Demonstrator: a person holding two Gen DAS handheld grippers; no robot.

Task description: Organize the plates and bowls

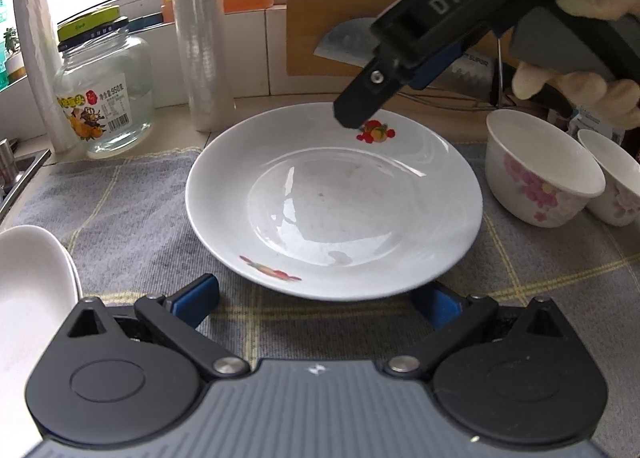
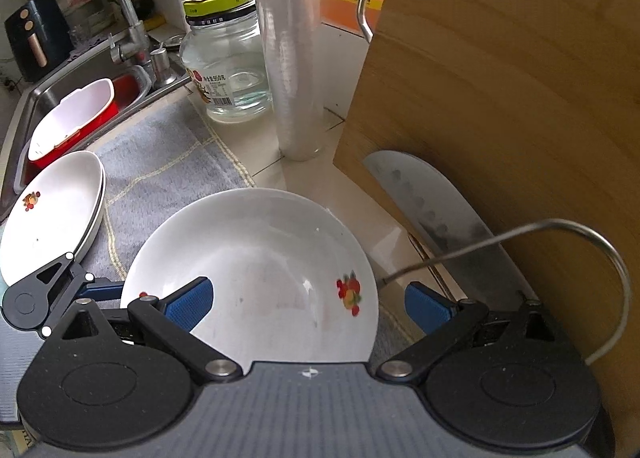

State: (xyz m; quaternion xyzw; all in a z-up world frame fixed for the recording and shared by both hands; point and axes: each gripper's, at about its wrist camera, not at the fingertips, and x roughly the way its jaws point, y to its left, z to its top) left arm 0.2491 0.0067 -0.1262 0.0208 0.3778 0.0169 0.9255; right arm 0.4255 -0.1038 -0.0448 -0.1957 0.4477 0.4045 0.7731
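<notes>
While bowls [image 1: 544,170] flank plate [image 1: 334,198], jar [image 1: 106,86] stands behind.

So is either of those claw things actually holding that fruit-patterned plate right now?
No. Both the left gripper and right gripper are open around the plate, clamping nothing.

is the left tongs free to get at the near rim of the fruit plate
Probably yes: the left tongs are open right at the fruit plate, nothing between; the right tongs hover over its far rim only.

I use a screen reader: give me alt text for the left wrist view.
A white fruit-print plate lies on a grey checked cloth before the open left claw. The right claw hovers over its far rim; two floral bowls sit right.
</notes>
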